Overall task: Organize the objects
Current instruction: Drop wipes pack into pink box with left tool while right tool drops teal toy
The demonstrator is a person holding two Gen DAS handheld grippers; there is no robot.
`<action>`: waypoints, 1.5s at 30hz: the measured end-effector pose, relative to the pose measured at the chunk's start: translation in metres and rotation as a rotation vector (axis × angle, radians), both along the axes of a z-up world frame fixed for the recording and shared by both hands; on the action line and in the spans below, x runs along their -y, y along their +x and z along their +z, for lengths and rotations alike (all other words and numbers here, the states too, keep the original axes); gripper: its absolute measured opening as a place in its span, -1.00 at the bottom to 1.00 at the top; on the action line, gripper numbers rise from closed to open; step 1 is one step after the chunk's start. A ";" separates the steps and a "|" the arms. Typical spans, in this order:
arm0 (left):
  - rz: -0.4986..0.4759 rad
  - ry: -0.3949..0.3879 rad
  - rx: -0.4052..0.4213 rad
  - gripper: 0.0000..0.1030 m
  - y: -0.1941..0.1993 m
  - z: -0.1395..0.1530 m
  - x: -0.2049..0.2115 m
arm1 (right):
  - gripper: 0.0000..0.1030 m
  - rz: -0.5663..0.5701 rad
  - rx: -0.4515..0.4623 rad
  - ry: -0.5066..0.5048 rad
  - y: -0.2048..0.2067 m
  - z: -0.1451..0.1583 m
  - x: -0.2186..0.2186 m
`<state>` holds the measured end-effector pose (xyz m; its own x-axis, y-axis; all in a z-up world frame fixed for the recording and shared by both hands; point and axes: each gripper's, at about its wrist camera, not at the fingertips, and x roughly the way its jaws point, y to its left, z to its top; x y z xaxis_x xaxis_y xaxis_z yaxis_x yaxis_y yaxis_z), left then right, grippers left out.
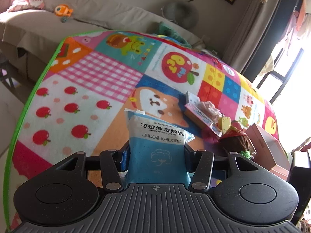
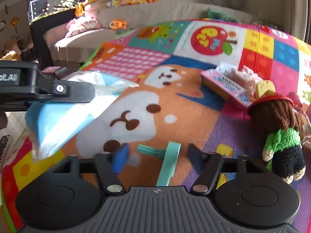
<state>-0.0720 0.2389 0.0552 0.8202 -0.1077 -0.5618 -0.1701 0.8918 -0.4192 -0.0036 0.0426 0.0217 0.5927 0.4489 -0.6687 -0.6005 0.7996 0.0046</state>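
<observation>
Glossy plastic pouch [image 1: 157,147]; matt woven cloth mat [image 1: 81,89] w/ print; knitted yarn doll [image 2: 279,132]; matt plastic comb [image 2: 168,165].

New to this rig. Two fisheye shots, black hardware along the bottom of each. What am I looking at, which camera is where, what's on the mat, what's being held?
There is no robot arm: a person carries a two-finger gripper in each hand, and each has a camera looking forward along its fingers. The black parts at the bottom are the gripper's own body.

Left wrist view: the left gripper is clamped on a blue pouch of wet cotton pads.

Right wrist view: the right gripper has a mint-green comb-like item between its fingers; blur hides whether they press on it. The other gripper with its pouch shows at the left.

On the colourful cartoon mat lie a pink tissue pack and a knitted doll.
</observation>
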 end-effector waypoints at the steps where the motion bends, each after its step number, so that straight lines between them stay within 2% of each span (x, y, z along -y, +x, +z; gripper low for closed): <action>1: -0.003 -0.001 -0.002 0.09 0.000 -0.001 0.000 | -0.12 0.007 -0.009 0.003 -0.001 0.002 0.002; 7: -0.074 0.016 -0.011 0.09 -0.006 0.000 0.021 | -0.13 0.023 0.009 0.086 -0.024 0.040 0.051; 10: -0.174 0.028 -0.025 0.09 -0.005 0.003 0.049 | -0.13 -0.005 0.030 0.112 -0.040 0.063 0.096; 13: -0.286 0.004 -0.020 0.09 0.006 0.014 0.087 | -0.13 -0.076 0.110 0.104 -0.059 0.084 0.149; 19: -0.468 0.003 0.100 0.09 0.075 0.063 0.201 | -0.13 -0.292 0.281 0.081 -0.078 0.111 0.246; 22: -0.478 -0.042 0.164 0.10 0.119 0.072 0.262 | -0.13 -0.384 0.314 0.099 -0.075 0.116 0.282; 24: -0.463 -0.072 0.179 0.15 0.149 0.064 0.297 | -0.13 -0.432 0.311 0.121 -0.069 0.114 0.302; 26: -0.436 -0.006 0.119 0.14 0.176 0.044 0.330 | -0.13 -0.465 0.301 0.137 -0.062 0.111 0.314; 28: -0.410 0.065 -0.002 0.07 0.190 0.021 0.348 | -0.13 -0.484 0.283 0.147 -0.055 0.106 0.322; 29: -0.411 0.082 -0.053 0.07 0.192 0.011 0.349 | -0.13 -0.489 0.276 0.150 -0.052 0.104 0.326; 30: -0.416 0.088 -0.059 0.06 0.190 0.005 0.348 | -0.13 -0.494 0.271 0.151 -0.049 0.101 0.330; 33: -0.425 0.141 0.002 0.05 0.177 0.013 0.339 | -0.13 -0.504 0.278 0.134 -0.035 0.098 0.334; 35: -0.425 0.098 0.040 0.05 0.167 0.025 0.319 | -0.13 -0.507 0.276 0.137 -0.023 0.099 0.334; 38: -0.434 0.106 0.115 0.05 0.145 0.039 0.294 | -0.13 -0.516 0.292 0.144 -0.002 0.108 0.333; 41: -0.363 0.120 0.139 0.05 0.135 0.039 0.268 | -0.13 -0.513 0.232 0.175 0.039 0.112 0.328; 43: -0.303 0.096 0.112 0.05 0.134 0.031 0.247 | 0.01 -0.480 0.183 0.205 0.071 0.110 0.322; 44: -0.279 0.085 0.093 0.05 0.132 0.027 0.236 | 0.32 -0.491 0.168 0.205 0.084 0.109 0.318; 45: -0.256 0.080 0.075 0.05 0.130 0.023 0.225 | 0.43 -0.511 0.172 0.194 0.095 0.107 0.315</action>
<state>0.0580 0.0134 0.0778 0.8118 -0.2749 -0.5152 0.0946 0.9325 -0.3486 0.0910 -0.2727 0.1286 0.8599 0.1814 -0.4772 -0.1426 0.9829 0.1166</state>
